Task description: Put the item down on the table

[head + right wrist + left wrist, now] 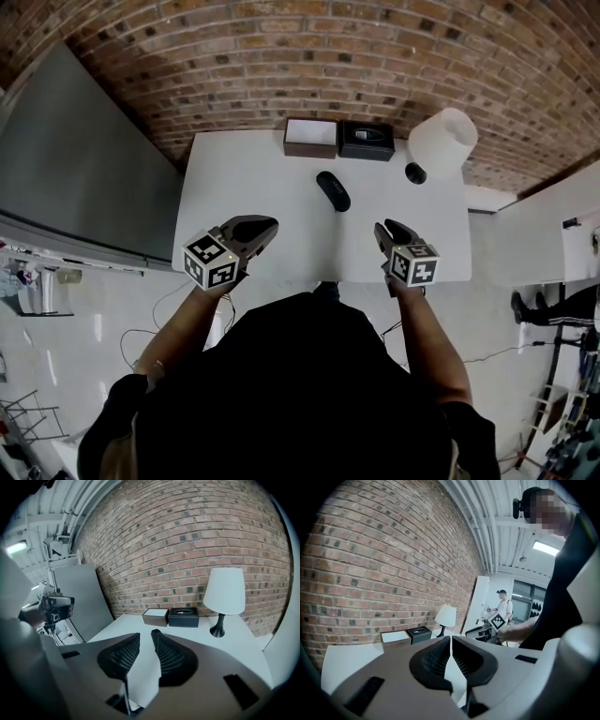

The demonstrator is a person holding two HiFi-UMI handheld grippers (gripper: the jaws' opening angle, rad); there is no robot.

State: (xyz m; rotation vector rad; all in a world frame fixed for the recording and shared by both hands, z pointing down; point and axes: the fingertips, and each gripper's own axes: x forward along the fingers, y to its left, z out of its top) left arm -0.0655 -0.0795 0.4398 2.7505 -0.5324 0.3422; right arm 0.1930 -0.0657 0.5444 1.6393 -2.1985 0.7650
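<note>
A black oblong item (pixel 333 190) lies on the white table (pixel 244 178), a little past its middle, with nothing touching it. My left gripper (pixel 272 223) hovers over the table's near left edge. Its jaws meet at the tips (pixel 451 638) with nothing between them. My right gripper (pixel 380 228) hovers over the near right edge, short of the item. Its jaws stand nearly together (pixel 145 632), only a narrow slit between them, and hold nothing. The item does not show in either gripper view.
At the table's far edge stand a brown box with a white top (pixel 310 137), a black tissue box (pixel 367 141) and a white lamp (pixel 441 141) on a black foot. A brick wall runs behind, and a grey panel (pixel 75 169) stands at the left. A person (pixel 504 606) stands far off.
</note>
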